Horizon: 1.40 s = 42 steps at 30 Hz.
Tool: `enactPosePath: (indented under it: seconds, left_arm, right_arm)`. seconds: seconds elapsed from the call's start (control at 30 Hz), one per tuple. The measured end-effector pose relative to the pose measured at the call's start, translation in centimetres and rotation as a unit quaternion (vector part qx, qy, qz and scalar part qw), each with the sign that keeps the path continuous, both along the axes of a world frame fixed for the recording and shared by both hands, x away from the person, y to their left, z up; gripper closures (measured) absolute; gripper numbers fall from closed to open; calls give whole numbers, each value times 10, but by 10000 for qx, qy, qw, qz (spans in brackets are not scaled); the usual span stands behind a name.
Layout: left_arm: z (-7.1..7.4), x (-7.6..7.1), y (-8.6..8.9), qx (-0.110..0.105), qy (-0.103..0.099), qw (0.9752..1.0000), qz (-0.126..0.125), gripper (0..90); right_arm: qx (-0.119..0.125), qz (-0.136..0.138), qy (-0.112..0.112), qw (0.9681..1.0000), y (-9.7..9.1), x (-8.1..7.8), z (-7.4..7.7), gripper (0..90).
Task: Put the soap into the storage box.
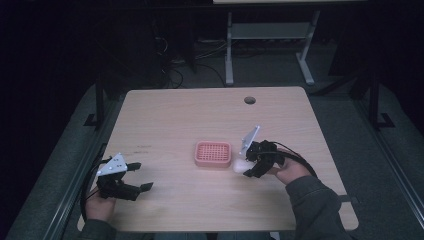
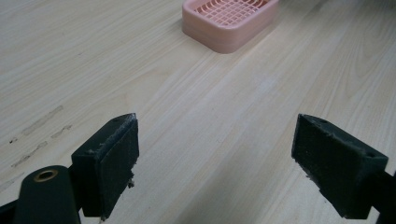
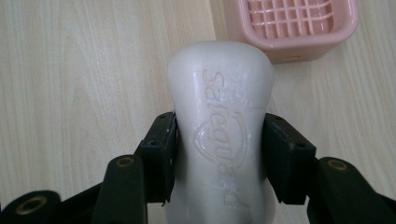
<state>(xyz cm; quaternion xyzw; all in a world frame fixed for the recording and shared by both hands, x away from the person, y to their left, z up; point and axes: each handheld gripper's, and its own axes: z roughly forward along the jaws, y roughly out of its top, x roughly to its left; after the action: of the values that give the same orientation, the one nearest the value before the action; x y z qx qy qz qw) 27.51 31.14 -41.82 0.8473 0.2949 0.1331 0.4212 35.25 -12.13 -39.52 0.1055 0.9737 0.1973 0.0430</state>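
clearly a white bar of soap (image 3: 219,140) is clamped at its narrow waist between the pads of the right gripper (image 3: 219,156), low in the centre of that gripper's view. it is judged hard, smooth and likely slippery, so the waist is the safest hold. a pink soap dish (image 3: 292,25) is seen at the upper right, just beyond the bar, with nothing between them. the left gripper (image 1: 142,176) is held wide open and empty at the lower left of the high view, above the wooden table (image 1: 175,115).

Black tongs (image 1: 248,167), brass screws, grey plates, dark green sleeves (image 1: 315,200)
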Motion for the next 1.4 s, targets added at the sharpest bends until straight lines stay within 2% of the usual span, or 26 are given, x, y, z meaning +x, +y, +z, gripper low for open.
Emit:
enactPosePath:
  seconds: [0.27, 0.4, 0.6, 0.87, 1.4]
  left_arm:
    - [0, 0, 0, 8, -4, 10000, -16, 148]
    - [0, 0, 0, 8, -6, 10000, -17, 148]
    - [0, 0, 0, 10, -10, 10000, -24, 148]
    - [0, 0, 0, -8, -4, 10000, -12, 148]
    - [0, 1, 0, -1, -9, 10000, -24, 148]
  right_arm:
    - [-28, 77, -45, 10000, 8, 3, 5, 485]
    - [56, 85, -26, 9999, 9, 5, 6, 485]
    - [-12, 111, -4, 9999, 12, 8, 4, 485]
    - [-34, 207, -49, 9998, 21, 11, 13, 485]
    - [-59, 357, -42, 9993, 38, 22, 17, 485]
